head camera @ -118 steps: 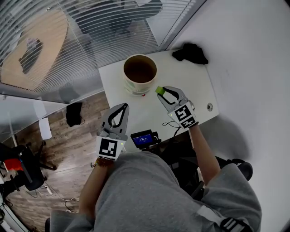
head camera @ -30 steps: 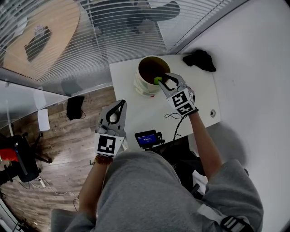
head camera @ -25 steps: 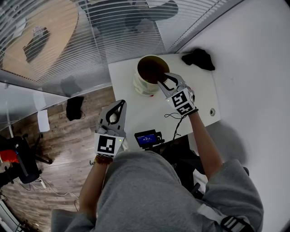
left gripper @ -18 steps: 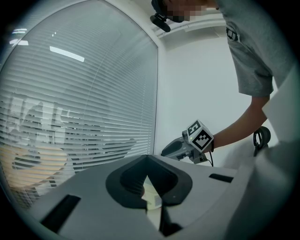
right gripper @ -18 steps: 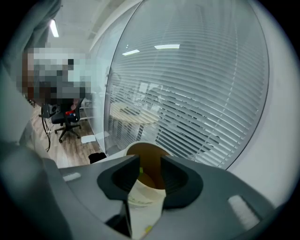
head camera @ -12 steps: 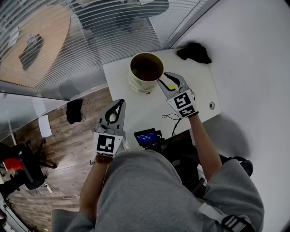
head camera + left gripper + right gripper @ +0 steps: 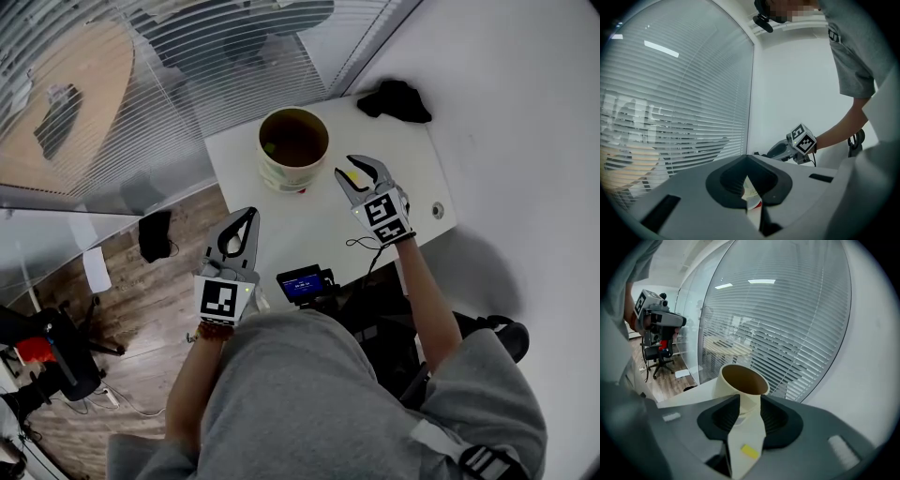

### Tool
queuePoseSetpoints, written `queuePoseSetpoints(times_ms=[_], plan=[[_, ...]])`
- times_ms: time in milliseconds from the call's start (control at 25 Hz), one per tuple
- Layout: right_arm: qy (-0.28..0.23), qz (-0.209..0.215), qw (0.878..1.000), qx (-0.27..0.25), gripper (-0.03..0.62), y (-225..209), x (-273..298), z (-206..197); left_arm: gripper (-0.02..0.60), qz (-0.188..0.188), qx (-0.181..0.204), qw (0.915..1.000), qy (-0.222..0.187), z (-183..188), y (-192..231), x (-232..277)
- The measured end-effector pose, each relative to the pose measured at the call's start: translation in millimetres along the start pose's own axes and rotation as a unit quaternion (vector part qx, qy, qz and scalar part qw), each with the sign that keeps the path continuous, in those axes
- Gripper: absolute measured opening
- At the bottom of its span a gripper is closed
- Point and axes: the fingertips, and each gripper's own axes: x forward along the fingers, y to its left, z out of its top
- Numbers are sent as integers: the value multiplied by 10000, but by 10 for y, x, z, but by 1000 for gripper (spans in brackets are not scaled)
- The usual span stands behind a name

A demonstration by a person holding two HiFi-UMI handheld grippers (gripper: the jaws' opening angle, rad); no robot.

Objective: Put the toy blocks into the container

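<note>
Beside the container (image 7: 281, 176), we are holding our right gripper (image 7: 345, 167) released astride a yellow block (image 7: 750, 451), left gripper (image 7: 250, 217) clenched empty.

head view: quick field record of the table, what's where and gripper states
table: white, beside the glass wall
container: cream cup, upright, open top
green block: inside the container
yellow block: on the table, between the right gripper's jaws, not gripped
right hand-held gripper: open, just right of the container
left hand-held gripper: shut, empty, at the table's near edge
black cloth: far right corner
</note>
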Motion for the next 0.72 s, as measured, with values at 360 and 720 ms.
queuePoseSetpoints(times_ms=[360, 720], plan=[[402, 47, 9992, 66, 146, -52, 76, -411, -3, 35, 196, 9998, -87, -4, 13, 29], [814, 179, 9965, 56, 146, -87, 220, -793, -3, 52, 16, 10000, 78, -11, -3, 35]])
